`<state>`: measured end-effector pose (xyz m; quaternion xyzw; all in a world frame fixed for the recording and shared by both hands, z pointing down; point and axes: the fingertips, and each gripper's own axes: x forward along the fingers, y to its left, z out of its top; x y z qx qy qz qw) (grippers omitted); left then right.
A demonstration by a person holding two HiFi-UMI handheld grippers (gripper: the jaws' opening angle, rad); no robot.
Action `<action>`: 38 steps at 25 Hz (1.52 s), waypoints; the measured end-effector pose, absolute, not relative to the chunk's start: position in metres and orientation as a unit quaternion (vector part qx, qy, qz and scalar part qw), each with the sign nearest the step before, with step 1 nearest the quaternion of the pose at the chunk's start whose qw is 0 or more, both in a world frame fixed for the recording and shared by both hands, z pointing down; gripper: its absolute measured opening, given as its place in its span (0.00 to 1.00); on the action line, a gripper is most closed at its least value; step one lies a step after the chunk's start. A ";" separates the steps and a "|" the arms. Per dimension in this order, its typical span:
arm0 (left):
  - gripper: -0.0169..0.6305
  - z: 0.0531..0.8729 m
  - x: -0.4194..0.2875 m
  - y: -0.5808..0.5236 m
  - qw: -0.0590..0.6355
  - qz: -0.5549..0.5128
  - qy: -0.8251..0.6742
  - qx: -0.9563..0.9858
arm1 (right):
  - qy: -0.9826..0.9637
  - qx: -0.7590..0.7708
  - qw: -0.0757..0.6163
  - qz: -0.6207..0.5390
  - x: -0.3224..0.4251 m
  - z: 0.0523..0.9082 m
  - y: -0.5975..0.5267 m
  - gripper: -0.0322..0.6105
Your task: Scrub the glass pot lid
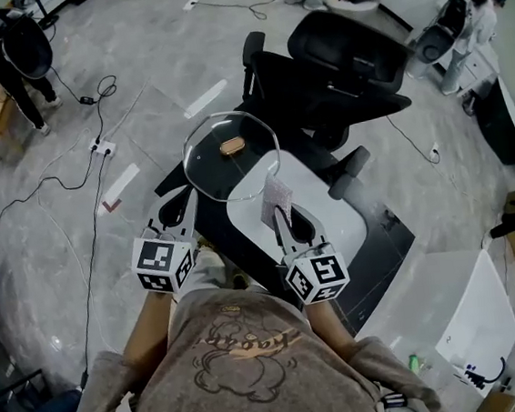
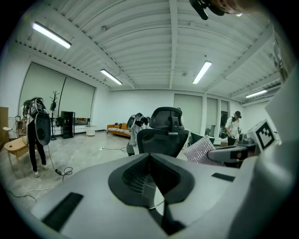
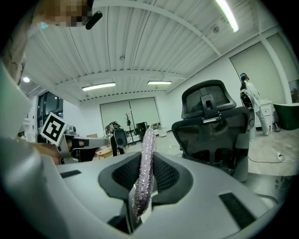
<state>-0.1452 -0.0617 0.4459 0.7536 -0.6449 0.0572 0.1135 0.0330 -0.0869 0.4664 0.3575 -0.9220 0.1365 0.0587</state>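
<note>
The round glass pot lid (image 1: 217, 173), with a wooden knob (image 1: 232, 145), is held up in front of me in the head view. My left gripper (image 1: 187, 203) is shut on its near-left rim. In the left gripper view only a thin glass edge (image 2: 158, 204) shows between the closed jaws of the left gripper (image 2: 152, 184). My right gripper (image 1: 283, 216) is shut on a sparkly silver scrub cloth (image 1: 276, 201), which stands upright just by the lid's near-right edge. That cloth (image 3: 145, 168) rises from the pinched jaws of the right gripper (image 3: 140, 196).
A black office chair (image 1: 334, 64) stands right behind the lid. Below my grippers is a white rounded tabletop (image 1: 332, 220) on a dark base. A white table (image 1: 451, 308) is at the right. Cables (image 1: 79, 164) cross the floor on the left, and people stand at the room's edges.
</note>
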 end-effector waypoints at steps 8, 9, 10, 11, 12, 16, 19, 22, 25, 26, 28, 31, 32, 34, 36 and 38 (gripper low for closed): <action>0.44 0.460 -0.148 -0.122 0.105 0.103 -0.585 0.798 | -0.904 0.396 0.061 0.147 0.020 0.472 -0.116 0.18; 0.44 0.465 -0.148 -0.129 0.106 0.117 -0.575 0.803 | -0.902 0.401 0.062 0.148 0.018 0.472 -0.119 0.18; 0.44 0.471 -0.149 -0.136 0.108 0.129 -0.565 0.807 | -0.900 0.405 0.063 0.149 0.015 0.472 -0.121 0.18; 0.44 0.479 -0.150 -0.144 0.110 0.140 -0.557 0.811 | -0.898 0.409 0.063 0.149 0.013 0.472 -0.124 0.18; 0.44 0.487 -0.151 -0.152 0.112 0.152 -0.549 0.814 | -0.896 0.414 0.063 0.150 0.011 0.472 -0.126 0.18; 0.44 0.527 -0.141 -0.191 0.105 0.203 -0.511 0.829 | -0.884 0.436 0.065 0.158 0.010 0.475 -0.137 0.18; 0.44 0.564 -0.127 -0.218 0.097 0.242 -0.476 0.840 | -0.873 0.456 0.069 0.159 0.014 0.475 -0.143 0.18; 0.44 0.603 -0.115 -0.241 0.091 0.277 -0.452 0.843 | -0.864 0.472 0.071 0.159 0.017 0.475 -0.146 0.18; 0.41 0.628 -0.111 -0.260 0.091 0.298 -0.438 0.843 | -0.859 0.481 0.079 0.157 0.018 0.475 -0.145 0.18; 0.41 0.635 -0.110 -0.263 0.097 0.300 -0.433 0.845 | -0.857 0.485 0.081 0.157 0.019 0.475 -0.144 0.18; 0.38 0.648 -0.107 -0.267 0.108 0.306 -0.422 0.847 | -0.851 0.493 0.083 0.159 0.023 0.477 -0.143 0.18; 0.36 0.662 -0.106 -0.270 0.118 0.320 -0.409 0.847 | -0.843 0.505 0.085 0.164 0.028 0.479 -0.142 0.18; 0.35 0.664 -0.105 -0.271 0.121 0.323 -0.406 0.846 | -0.841 0.507 0.086 0.165 0.029 0.479 -0.143 0.18; 0.35 0.666 -0.104 -0.272 0.126 0.325 -0.401 0.847 | -0.839 0.510 0.085 0.166 0.030 0.478 -0.143 0.18; 0.34 0.667 -0.102 -0.272 0.126 0.325 -0.395 0.850 | -0.838 0.512 0.084 0.167 0.032 0.479 -0.144 0.18; 0.32 0.668 -0.100 -0.272 0.123 0.325 -0.389 0.853 | -0.838 0.513 0.083 0.167 0.032 0.479 -0.145 0.18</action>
